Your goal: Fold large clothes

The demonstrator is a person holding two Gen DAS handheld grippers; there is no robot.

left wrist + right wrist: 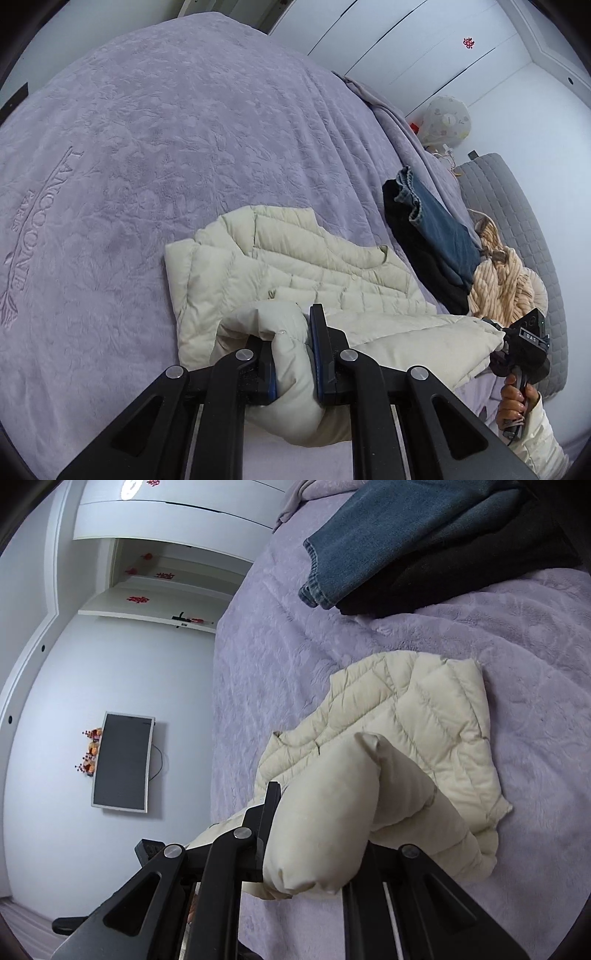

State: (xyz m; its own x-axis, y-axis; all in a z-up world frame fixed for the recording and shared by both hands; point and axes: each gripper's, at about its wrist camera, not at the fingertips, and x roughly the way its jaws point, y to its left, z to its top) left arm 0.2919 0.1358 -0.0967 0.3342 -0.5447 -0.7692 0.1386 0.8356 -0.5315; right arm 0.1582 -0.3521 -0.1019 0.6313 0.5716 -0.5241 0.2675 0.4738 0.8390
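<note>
A cream quilted puffer jacket [295, 266] lies on the lilac bedspread [147, 147], its upper part flat and its near hem lifted. My left gripper [293, 354] is shut on a bunched fold of the jacket's near edge. My right gripper [500, 347] shows at the far right of the left wrist view, holding the jacket's other hem corner. In the right wrist view the right gripper [314, 830] is shut on a puffy roll of the jacket [424, 731], which hides its right finger.
Folded blue jeans [439, 225] lie on a dark garment [417, 251] at the bed's right side, also in the right wrist view [388, 546]. A tan ribbed garment [502, 280] and a grey quilted mat [517, 221] lie beside them. White wardrobes [406, 44] stand behind.
</note>
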